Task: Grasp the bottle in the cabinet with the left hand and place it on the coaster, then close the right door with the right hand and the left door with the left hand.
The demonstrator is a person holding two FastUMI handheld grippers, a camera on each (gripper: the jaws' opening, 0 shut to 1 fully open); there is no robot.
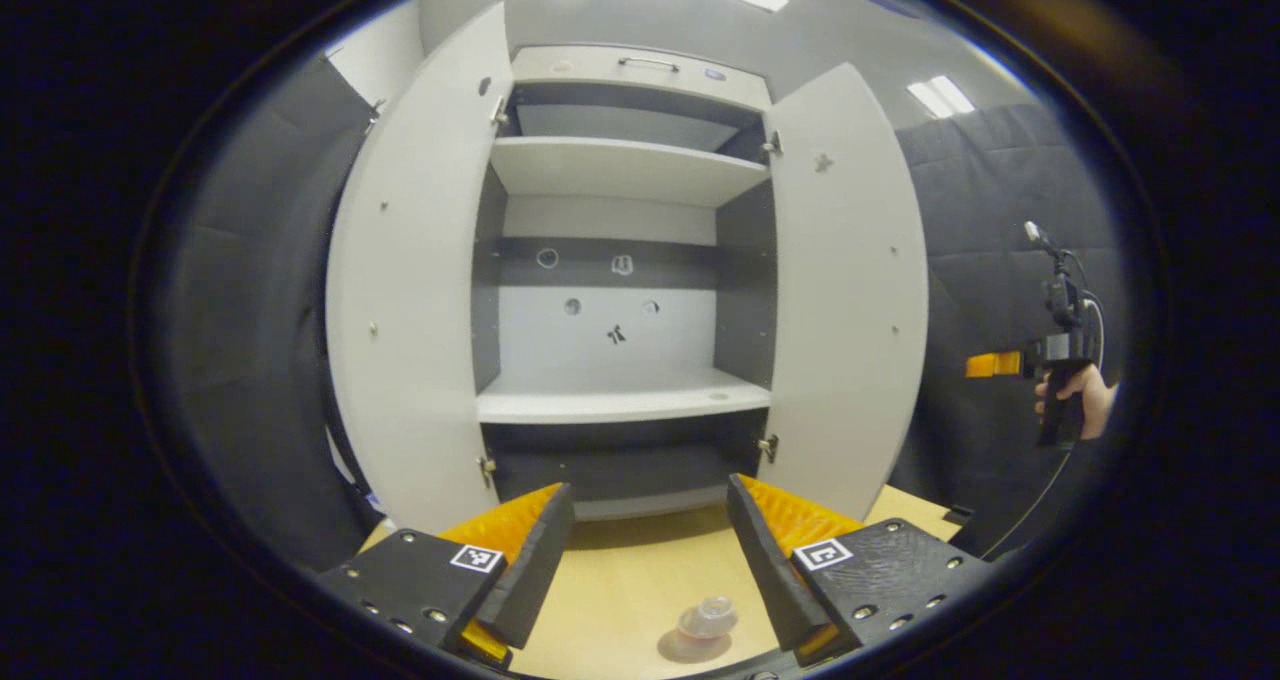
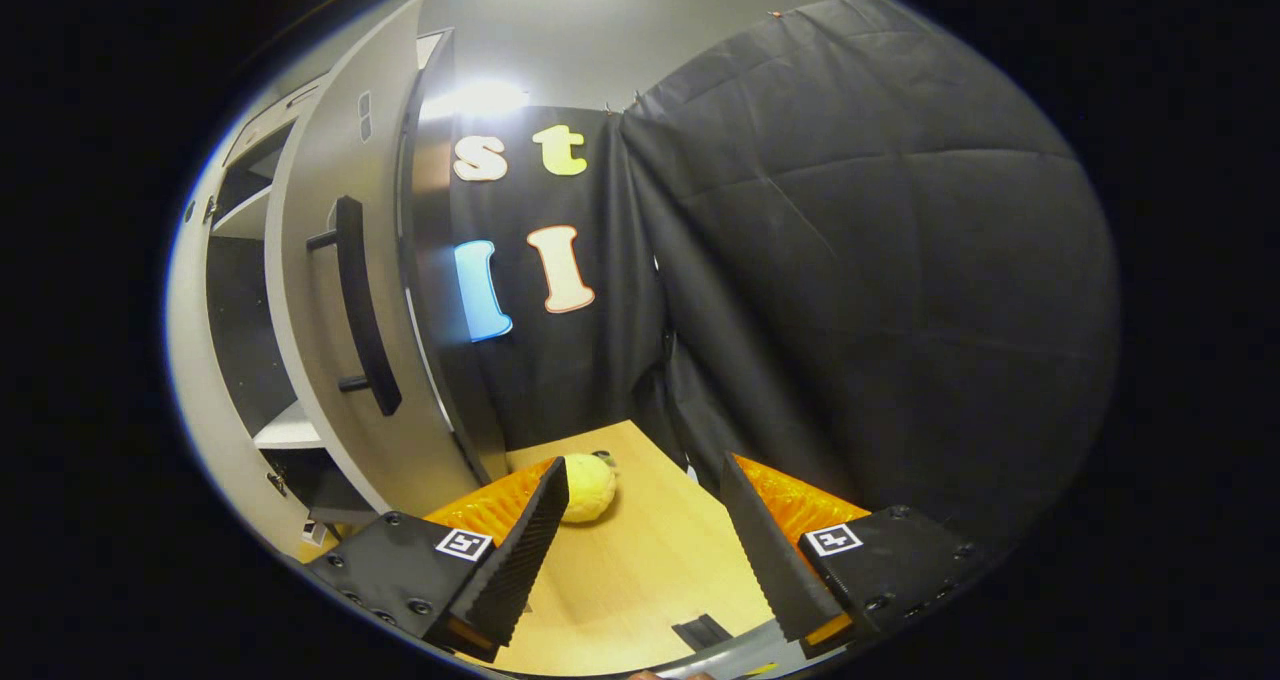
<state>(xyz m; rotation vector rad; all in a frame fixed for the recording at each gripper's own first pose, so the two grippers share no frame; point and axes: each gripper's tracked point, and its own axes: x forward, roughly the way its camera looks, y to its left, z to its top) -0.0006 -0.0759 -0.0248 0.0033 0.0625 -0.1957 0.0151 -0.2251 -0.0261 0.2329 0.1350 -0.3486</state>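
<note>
A small clear bottle (image 1: 708, 615) stands on the wooden table (image 1: 620, 580), on what looks like a round pale coaster (image 1: 680, 647), just below my fingers. My left gripper (image 1: 650, 490) is open above it, holding nothing. Ahead, the white cabinet (image 1: 620, 400) has its left door (image 1: 410, 290) and right door (image 1: 850, 300) swung wide, and its shelves are bare. At the far right a hand holds my right gripper (image 1: 1050, 365). In the right gripper view my right gripper (image 2: 642, 468) is open and empty, right of the open right door (image 2: 330, 380) with its black handle (image 2: 365, 305).
A yellow plush ball (image 2: 588, 487) lies on the table (image 2: 640, 560) near the right door's foot. Black cloth walls (image 2: 860, 290) close in the booth on the right and behind. A grey flat object (image 2: 730, 650) sits at the table's near edge.
</note>
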